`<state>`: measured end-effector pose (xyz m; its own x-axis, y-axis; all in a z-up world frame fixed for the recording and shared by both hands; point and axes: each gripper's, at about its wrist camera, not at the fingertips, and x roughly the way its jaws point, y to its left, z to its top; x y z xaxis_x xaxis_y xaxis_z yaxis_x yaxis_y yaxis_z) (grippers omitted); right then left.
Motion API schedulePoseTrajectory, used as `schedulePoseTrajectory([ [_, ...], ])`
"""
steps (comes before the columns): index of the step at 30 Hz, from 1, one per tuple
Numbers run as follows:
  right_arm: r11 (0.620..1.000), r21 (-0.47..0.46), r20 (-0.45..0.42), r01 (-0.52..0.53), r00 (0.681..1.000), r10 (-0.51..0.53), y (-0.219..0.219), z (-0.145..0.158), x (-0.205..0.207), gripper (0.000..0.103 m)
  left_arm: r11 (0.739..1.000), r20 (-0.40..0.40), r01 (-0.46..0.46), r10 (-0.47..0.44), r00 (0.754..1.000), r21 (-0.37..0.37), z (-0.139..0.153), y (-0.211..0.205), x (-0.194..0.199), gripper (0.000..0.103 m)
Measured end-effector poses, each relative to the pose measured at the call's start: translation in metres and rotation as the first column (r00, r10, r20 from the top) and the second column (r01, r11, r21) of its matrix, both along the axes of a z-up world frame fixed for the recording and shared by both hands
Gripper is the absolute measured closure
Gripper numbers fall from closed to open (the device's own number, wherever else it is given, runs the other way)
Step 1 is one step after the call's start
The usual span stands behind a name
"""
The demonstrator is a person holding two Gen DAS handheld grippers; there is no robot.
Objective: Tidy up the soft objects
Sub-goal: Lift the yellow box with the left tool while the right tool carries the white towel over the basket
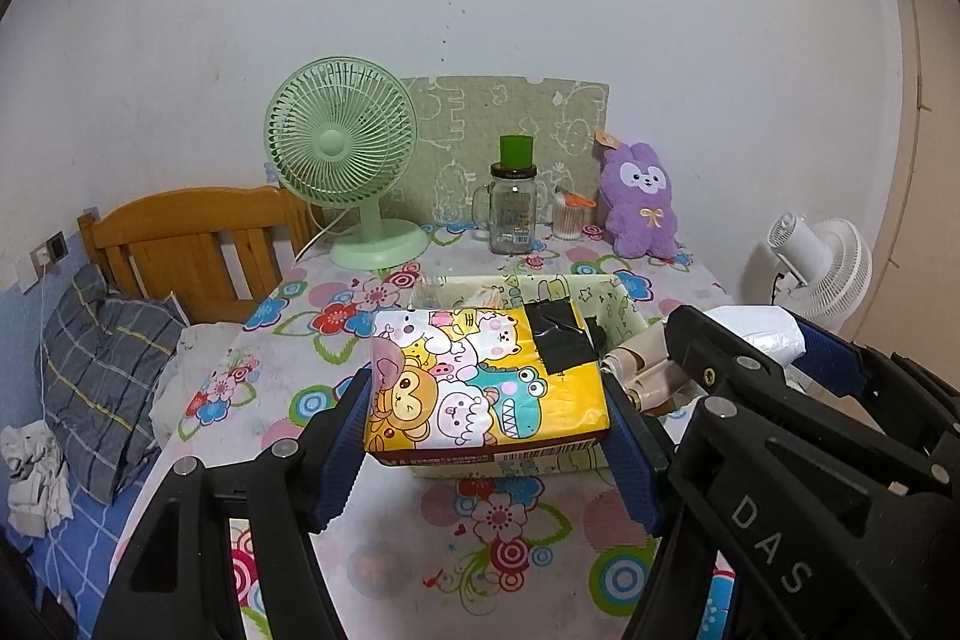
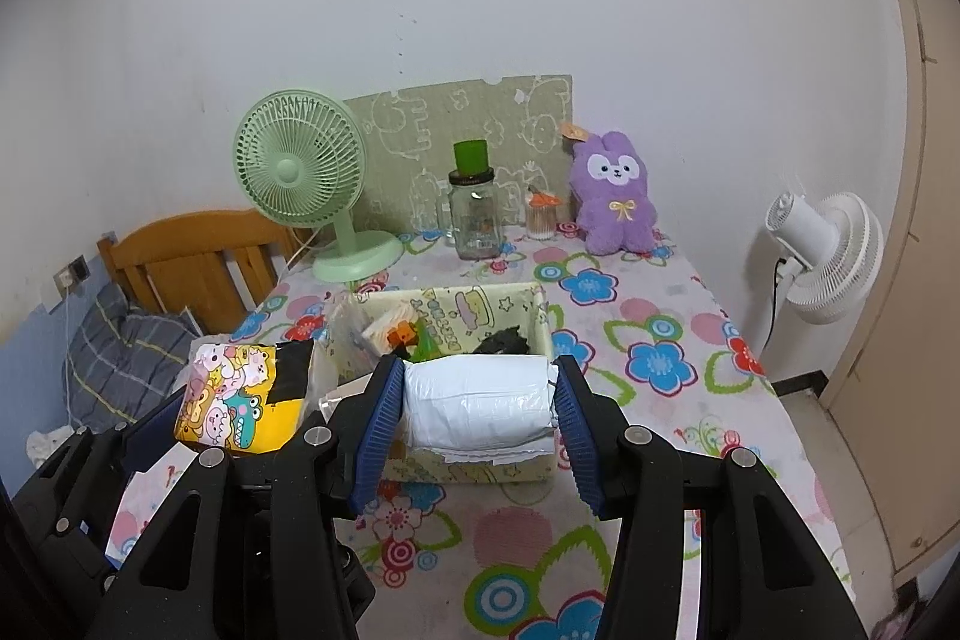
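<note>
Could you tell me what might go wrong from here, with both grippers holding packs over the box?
The left gripper pinches the yellow cartoon tissue pack only at its soft ends, so it could sag or slip out. The right gripper holds the white pack over the storage box, which already holds items, so it may not settle. The grippers sit close together and might collide.
</note>
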<state>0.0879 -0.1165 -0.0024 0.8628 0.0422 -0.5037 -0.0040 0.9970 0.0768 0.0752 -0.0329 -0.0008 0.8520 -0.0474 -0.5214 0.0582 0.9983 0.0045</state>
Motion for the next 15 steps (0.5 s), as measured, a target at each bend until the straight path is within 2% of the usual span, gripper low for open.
schedulePoseTrajectory([
  [15,1.0,0.001,-0.007,0.0,1.0,0.0,0.001,-0.004,0.035,0.049,1.0,-0.01,-0.002,0.001,1.0,-0.016,-0.006,0.001,0.034,0.03],
])
